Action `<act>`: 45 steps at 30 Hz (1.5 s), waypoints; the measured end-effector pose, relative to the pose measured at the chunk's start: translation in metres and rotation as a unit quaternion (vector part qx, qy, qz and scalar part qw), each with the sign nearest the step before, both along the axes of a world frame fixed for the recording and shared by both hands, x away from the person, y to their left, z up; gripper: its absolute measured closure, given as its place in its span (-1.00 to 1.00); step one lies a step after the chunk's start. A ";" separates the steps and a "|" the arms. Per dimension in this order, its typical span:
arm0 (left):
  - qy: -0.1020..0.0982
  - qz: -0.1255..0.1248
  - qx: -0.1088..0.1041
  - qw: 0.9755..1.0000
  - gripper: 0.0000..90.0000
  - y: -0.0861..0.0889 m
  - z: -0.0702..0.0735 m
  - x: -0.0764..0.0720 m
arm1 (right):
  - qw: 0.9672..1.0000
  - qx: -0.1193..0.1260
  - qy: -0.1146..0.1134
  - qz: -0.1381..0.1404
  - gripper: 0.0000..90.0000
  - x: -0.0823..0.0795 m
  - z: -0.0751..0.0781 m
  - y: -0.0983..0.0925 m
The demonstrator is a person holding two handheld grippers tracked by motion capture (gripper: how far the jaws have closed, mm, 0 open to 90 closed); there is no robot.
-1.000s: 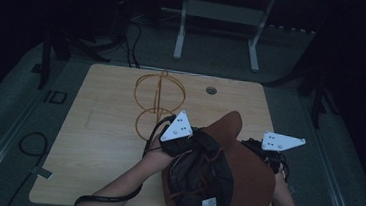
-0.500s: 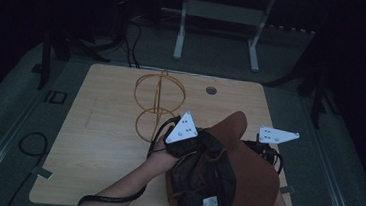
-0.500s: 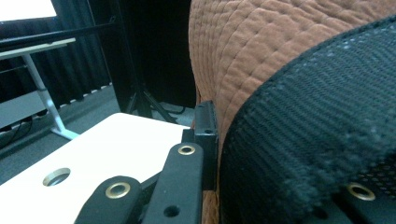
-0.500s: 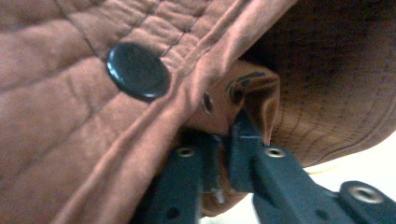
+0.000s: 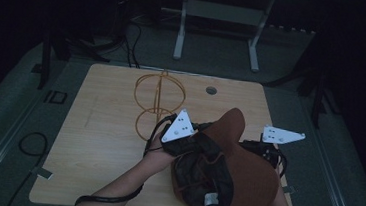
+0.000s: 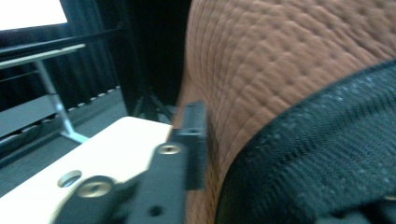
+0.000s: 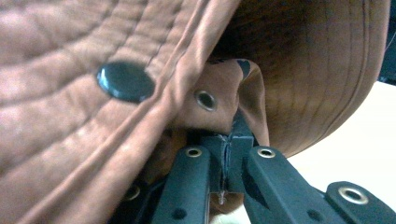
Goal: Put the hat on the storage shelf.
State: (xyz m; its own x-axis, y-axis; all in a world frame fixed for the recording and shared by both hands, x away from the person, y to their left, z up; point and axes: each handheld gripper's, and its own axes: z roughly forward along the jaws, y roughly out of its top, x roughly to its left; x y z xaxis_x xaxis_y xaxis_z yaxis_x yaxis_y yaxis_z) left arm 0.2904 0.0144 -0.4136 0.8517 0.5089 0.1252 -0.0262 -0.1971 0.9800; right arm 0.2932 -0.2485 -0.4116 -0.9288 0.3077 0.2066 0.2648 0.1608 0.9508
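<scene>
- Dark room, wood table (image 5: 92,140); wire stand (image 5: 157,103) upright at the far middle of it, metal frame on the floor beyond.
- Brown hat (image 5: 243,188) held upside down over the table's near right edge, black lining (image 5: 204,177) facing up.
- Right gripper (image 7: 227,161): jaws pinched tight on a fold of hat fabric beside an eyelet (image 7: 205,100), having just closed on it.
- Left gripper (image 5: 182,140): at the hat's left rim by the lining; jaws have just been opening a bit. One jaw lies against the quilted brown outside, the other is hidden, so I can't tell if it grips.
- Step, likely: get the hat shaped and over to the stand.
- Do it well: keep the right pinch firm, re-grab the left rim on brim and lining together, hold the opening spread, avoid snagging the cord.
</scene>
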 end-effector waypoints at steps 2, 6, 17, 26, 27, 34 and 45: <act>0.006 -0.004 -0.005 1.000 0.51 0.001 0.002 0.001 | 1.000 0.005 0.004 0.003 0.98 0.000 0.001 -0.001; 0.015 0.004 -0.017 1.000 0.30 0.006 0.007 0.001 | 0.999 0.031 0.007 0.008 0.98 0.000 0.008 -0.007; 0.017 0.056 -0.016 0.998 -0.05 0.037 0.012 -0.002 | 0.997 0.069 0.007 -0.038 0.98 0.011 0.025 -0.031; 0.052 0.074 0.000 0.996 -0.16 0.073 -0.016 -0.008 | 0.993 0.082 0.006 -0.082 0.98 0.020 0.035 -0.045; 0.057 0.073 0.003 0.996 -0.17 0.077 -0.019 -0.008 | 0.993 0.082 0.006 -0.087 0.98 0.021 0.036 -0.046; 0.060 0.104 0.051 0.991 -0.62 0.098 -0.049 -0.022 | 0.989 0.078 0.006 -0.124 0.98 0.035 0.043 -0.049; 0.095 0.169 0.086 0.977 -0.94 0.146 -0.103 -0.043 | 0.984 0.094 0.005 -0.151 0.98 0.062 0.060 -0.042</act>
State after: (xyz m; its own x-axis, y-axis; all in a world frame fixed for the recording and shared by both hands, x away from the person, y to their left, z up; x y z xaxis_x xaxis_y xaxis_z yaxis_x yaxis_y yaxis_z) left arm 0.2474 0.1600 -0.5164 0.6543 0.7509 0.0899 0.2482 -0.3254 0.9124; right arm 0.3552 -0.2909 -0.3511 -0.7986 0.5246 0.2948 0.2828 -0.1053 0.9534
